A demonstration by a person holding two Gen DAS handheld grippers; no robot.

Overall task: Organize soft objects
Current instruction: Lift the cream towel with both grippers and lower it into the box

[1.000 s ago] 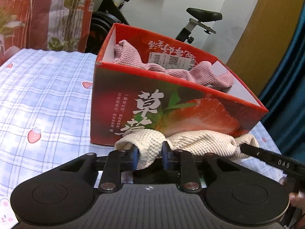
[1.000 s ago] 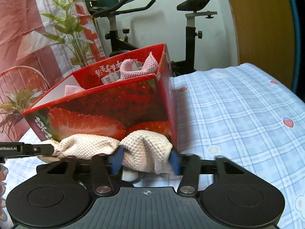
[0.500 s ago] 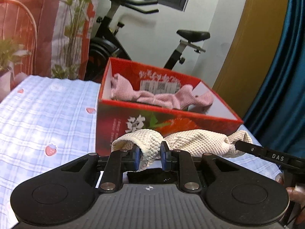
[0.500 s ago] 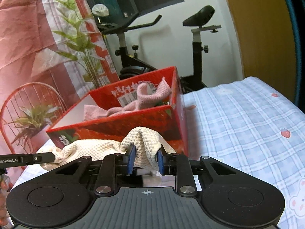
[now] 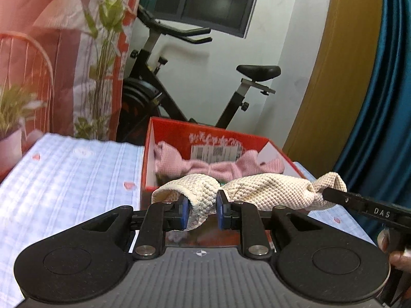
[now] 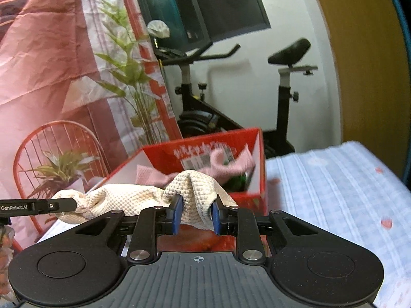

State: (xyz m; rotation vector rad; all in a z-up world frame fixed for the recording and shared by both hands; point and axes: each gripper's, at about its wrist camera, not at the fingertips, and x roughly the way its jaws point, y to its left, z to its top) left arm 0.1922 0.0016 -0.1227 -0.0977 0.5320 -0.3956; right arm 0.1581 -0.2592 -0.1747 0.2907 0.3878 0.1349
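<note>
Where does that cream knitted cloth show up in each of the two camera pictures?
Left wrist view: cream cloth stretches from bottom centre toward the right, in front of the red box.
Right wrist view: cream cloth runs from bottom centre toward the left.
Shared landmark: the red box holding a pink cloth.

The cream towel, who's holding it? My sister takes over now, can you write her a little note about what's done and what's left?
Left gripper: shut on one end of the cream towel.
Right gripper: shut on the other end.
The towel hangs between them, lifted, at the near rim of the red box.
Done: a pink towel already lies in the box.
Left: carry the cream towel over the rim, lower it in, open both grippers.
</note>
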